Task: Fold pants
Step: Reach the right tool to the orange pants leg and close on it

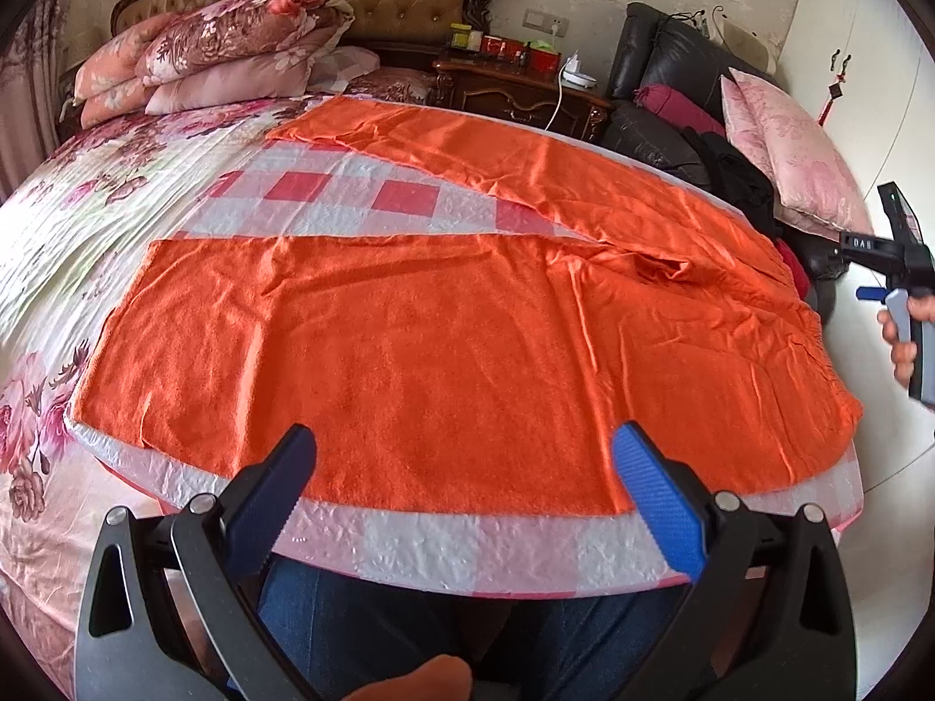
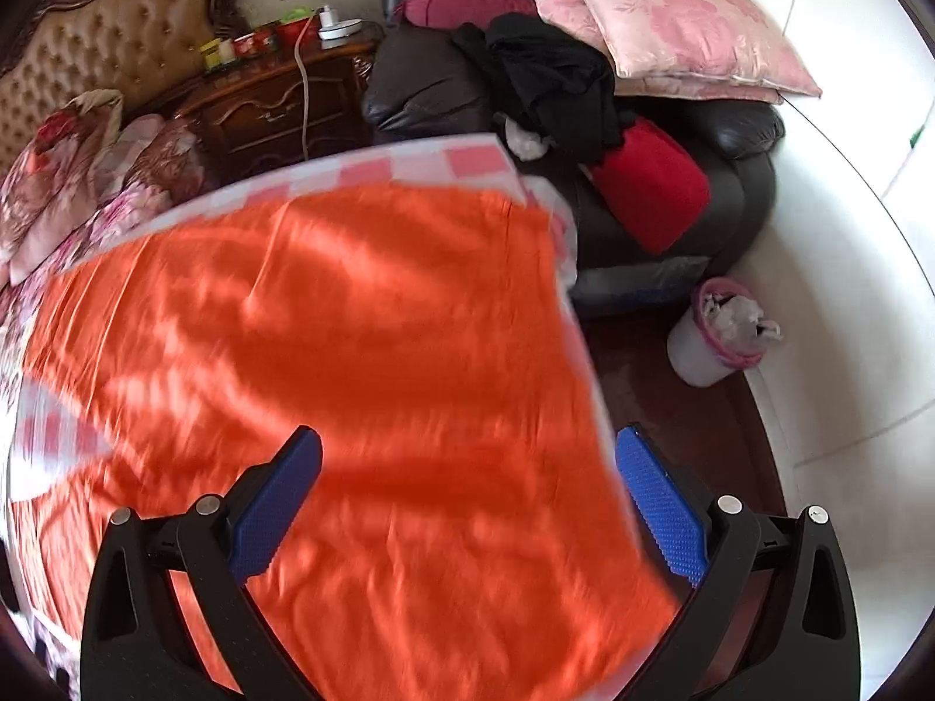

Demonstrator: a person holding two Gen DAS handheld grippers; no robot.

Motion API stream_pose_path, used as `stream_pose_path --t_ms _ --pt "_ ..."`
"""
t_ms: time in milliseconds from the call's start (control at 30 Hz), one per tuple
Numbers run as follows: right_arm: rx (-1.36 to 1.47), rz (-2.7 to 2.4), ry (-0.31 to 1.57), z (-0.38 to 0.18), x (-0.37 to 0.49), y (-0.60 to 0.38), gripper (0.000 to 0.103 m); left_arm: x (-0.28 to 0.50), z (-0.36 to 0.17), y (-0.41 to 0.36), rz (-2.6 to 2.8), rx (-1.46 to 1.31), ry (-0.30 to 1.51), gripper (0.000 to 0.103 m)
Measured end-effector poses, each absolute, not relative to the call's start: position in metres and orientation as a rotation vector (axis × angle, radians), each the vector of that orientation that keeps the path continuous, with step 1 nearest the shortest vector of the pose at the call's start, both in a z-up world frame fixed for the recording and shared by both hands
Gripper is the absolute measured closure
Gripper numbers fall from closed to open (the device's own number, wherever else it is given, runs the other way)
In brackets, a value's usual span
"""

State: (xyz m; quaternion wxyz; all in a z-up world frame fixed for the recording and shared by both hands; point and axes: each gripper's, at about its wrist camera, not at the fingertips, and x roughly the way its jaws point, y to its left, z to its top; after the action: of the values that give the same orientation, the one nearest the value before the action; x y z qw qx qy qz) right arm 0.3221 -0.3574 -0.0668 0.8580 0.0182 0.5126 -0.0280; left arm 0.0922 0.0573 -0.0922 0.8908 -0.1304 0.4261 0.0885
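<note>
Left wrist view shows the orange pants [image 1: 444,315] spread flat on a checked sheet [image 1: 467,549] over the bed [image 1: 70,216], the two legs splayed apart toward the left and the waist toward the right edge. No fold is made yet, so the task looks to be at its start: both tools are lining up for a first grasp.

The left gripper [image 1: 464,467] hovers over the near leg's edge with its fingers spread wide and holding nothing. The right gripper [image 2: 467,473] hangs above the waist end, fingers likewise released; that view is blurred, so whether it touches cloth cannot be told. From the left view the right tool appears at the far right, held in a hand [image 1: 903,333], clear of the fabric.

The next move probably calls for pinching one leg at hem and waist and laying it over the other, keeping the edges matched.

A small white bin [image 2: 701,350] with a pink liner stands on the floor beside the sofa [image 2: 672,222]; it holds crumpled white paper or plastic.
</note>
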Motion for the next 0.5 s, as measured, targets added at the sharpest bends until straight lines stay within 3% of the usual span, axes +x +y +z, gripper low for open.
stream_pose_path --t_ms 233,500 --pt "-0.111 -0.075 1.158 -0.101 0.449 -0.358 0.006 0.108 -0.107 0.091 0.263 -0.292 0.952 0.002" --pt "-0.236 -0.040 1.209 -0.145 0.517 -0.338 0.007 0.127 -0.105 0.125 0.349 -0.282 0.968 0.002"
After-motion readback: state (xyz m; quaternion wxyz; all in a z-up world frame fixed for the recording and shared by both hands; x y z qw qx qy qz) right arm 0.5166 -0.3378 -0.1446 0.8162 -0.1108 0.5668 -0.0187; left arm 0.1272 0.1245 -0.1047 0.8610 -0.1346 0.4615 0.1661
